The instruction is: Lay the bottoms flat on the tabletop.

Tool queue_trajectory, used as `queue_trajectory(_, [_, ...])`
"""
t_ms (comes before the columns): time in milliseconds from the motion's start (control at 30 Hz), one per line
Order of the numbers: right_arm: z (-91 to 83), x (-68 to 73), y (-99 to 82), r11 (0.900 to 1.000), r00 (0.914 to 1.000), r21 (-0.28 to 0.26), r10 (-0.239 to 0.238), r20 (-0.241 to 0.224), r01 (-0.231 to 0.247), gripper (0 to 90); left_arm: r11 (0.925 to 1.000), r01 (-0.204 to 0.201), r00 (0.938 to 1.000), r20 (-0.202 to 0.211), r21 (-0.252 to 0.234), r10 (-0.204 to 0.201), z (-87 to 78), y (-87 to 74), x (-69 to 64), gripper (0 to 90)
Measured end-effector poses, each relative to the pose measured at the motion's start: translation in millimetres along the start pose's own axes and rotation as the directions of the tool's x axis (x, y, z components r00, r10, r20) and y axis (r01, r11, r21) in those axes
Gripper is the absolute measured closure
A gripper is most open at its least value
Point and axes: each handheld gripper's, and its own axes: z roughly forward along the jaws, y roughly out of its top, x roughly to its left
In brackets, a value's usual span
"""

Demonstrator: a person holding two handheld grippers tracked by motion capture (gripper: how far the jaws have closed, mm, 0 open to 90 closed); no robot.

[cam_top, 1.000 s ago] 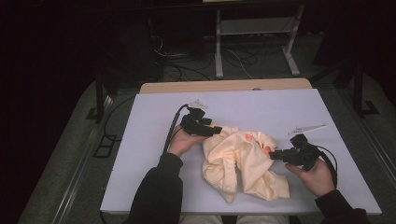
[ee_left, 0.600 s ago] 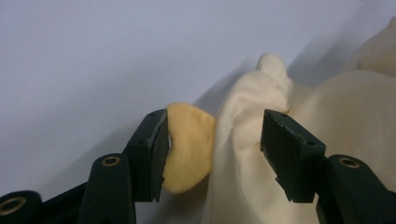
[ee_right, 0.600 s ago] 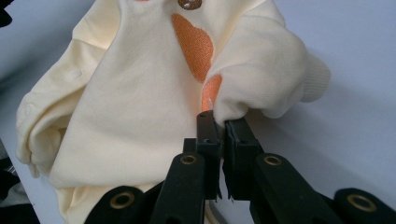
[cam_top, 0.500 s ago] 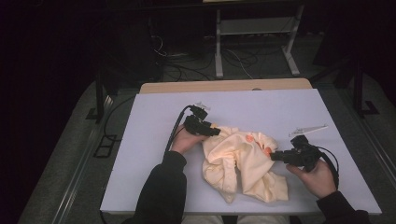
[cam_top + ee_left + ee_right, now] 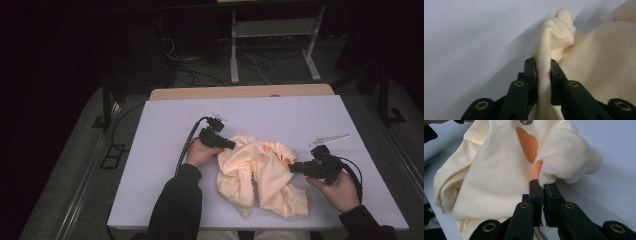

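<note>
While I hold a gripper in each hand, a crumpled cream sweatshirt (image 5: pixel 260 175) lies near the middle of the pale lavender table (image 5: pixel 165 130), between my two hands. From the high view, my left gripper (image 5: pixel 231 146) meets the garment's upper left edge and my right gripper (image 5: pixel 294 168) meets its right side, beside small orange marks. My left gripper view adds what that view cannot: my left jaws have just been closing, and they now pinch an upright fold of ribbed cream knit (image 5: pixel 544 72) between their pads, with a cuff-like end rising beyond it. My right gripper view shows my right gripper (image 5: pixel 541 185) clamped on a bunched fold of the sweatshirt (image 5: pixel 494 177), just below an orange embroidered patch (image 5: pixel 528 142), with a rounded sleeve cuff (image 5: pixel 594 161) resting on the table to one side. A thin white strip (image 5: pixel 330 139) lies on the table just beyond my right hand (image 5: pixel 337 190). At the far edge, a tan wooden board (image 5: pixel 240 92) shows past the tabletop. Farther off, the room is dark, with tangled cables (image 5: pixel 210 65) on a grey floor and the white legs of a stand (image 5: pixel 272 45).
</note>
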Motion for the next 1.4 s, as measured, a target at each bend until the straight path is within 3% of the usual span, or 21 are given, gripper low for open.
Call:
queue_trajectory(200, [-0.3, -2.1, 1.8, 1.0000, 1.0000, 0.006, 0.007, -0.004, -0.007, 84.3, 0.9997, 0.009, 1.0000, -0.002, -0.021, -0.009, -11.3, 1.3, 2.1, 81.4])
queue_trajectory(300, [-2.5, -5.8, 7.4, 0.9999, 0.9999, 0.008, 0.014, -0.008, -0.014, 84.3, 0.9996, -0.003, 0.9996, -0.028, -0.028, 0.002, -22.8, 3.1, 2.3, 81.5])
queue_trajectory(400, [-5.2, -9.2, 18.1, 0.9997, 0.9999, 0.021, 0.010, -0.013, -0.010, 84.4, 0.9992, 0.001, 0.9984, -0.056, -0.041, -0.004, -37.6, 7.9, 4.6, 81.4])
queue_trajectory(533, [-6.9, -14.8, 41.4, 0.9977, 0.9997, 0.067, -0.016, 0.019, 0.014, 84.4, 0.9937, 0.032, 0.9955, -0.085, -0.107, -0.042, -57.3, 16.7, 6.9, 81.4])
queue_trajectory(600, [-9.9, -17.2, 59.3, 0.9956, 0.9976, 0.087, -0.038, 0.059, 0.033, 84.4, 0.9870, 0.042, 0.9937, -0.096, -0.155, -0.058, -65.5, 19.2, 6.7, 81.4])
queue_trajectory(667, [-14.8, -18.5, 74.2, 0.9957, 0.9945, 0.082, -0.050, 0.092, 0.043, 84.4, 0.9732, 0.064, 0.9897, -0.111, -0.221, -0.090, -74.6, 19.2, 6.5, 81.4])
queue_trajectory(833, [-28.2, -18.2, 94.6, 0.9956, 0.9745, -0.019, -0.086, 0.207, 0.092, 84.4, 0.9378, 0.107, 0.9859, -0.087, -0.330, -0.143, -84.9, 7.3, 8.8, 81.3])
queue_trajectory(867, [-26.6, -19.2, 93.1, 0.9952, 0.9752, -0.035, -0.082, 0.206, 0.092, 84.4, 0.9294, 0.121, 0.9844, -0.078, -0.349, -0.157, -84.2, 2.4, 9.0, 81.4])
queue_trajectory(900, [-21.7, -20.1, 89.2, 0.9956, 0.9772, -0.036, -0.078, 0.198, 0.086, 84.4, 0.9268, 0.134, 0.9834, -0.069, -0.351, -0.168, -82.4, -2.9, 10.2, 81.3])
queue_trajectory(967, [-4.8, -22.2, 76.7, 0.9963, 0.9793, 0.017, -0.086, 0.183, 0.085, 84.4, 0.9316, 0.152, 0.9814, -0.062, -0.330, -0.182, -75.5, -14.1, 13.7, 81.3])
queue_trajectory(1033, [13.4, -26.0, 59.8, 0.9964, 0.9874, 0.061, -0.067, 0.144, 0.059, 84.3, 0.9408, 0.164, 0.9795, -0.063, -0.296, -0.191, -67.3, -25.6, 17.2, 81.2])
queue_trajectory(1067, [21.4, -27.8, 51.3, 0.9957, 0.9905, 0.079, -0.057, 0.126, 0.047, 84.3, 0.9414, 0.176, 0.9779, -0.058, -0.288, -0.201, -64.0, -31.0, 19.4, 81.2])
queue_trajectory(1167, [40.2, -32.5, 30.3, 0.9918, 0.9962, 0.126, -0.033, 0.080, 0.022, 84.3, 0.9250, 0.231, 0.9694, -0.010, -0.302, -0.245, -58.3, -43.1, 26.1, 81.2])
queue_trajectory(1200, [43.2, -34.0, 27.5, 0.9905, 0.9989, 0.137, -0.012, 0.046, 0.006, 84.2, 0.9197, 0.248, 0.9653, -0.001, -0.304, -0.261, -57.3, -45.1, 27.7, 81.2])
queue_trajectory(1233, [43.9, -34.7, 27.6, 0.9890, 0.9995, 0.148, 0.005, 0.031, -0.009, 83.9, 0.9188, 0.259, 0.9629, 0.006, -0.298, -0.270, -56.8, -46.1, 29.2, 81.1])
queue_trajectory(1333, [42.8, -33.3, 29.3, 0.9916, 0.9990, 0.129, -0.005, 0.044, -0.001, 81.1, 0.9206, 0.257, 0.9633, 0.001, -0.294, -0.268, -55.2, -46.3, 30.7, 80.9])
queue_trajectory(1400, [43.9, -32.6, 29.6, 0.9922, 0.9978, 0.125, -0.010, 0.065, 0.002, 70.8, 0.9200, 0.257, 0.9632, 0.000, -0.296, -0.269, -54.6, -45.8, 31.0, 80.8])
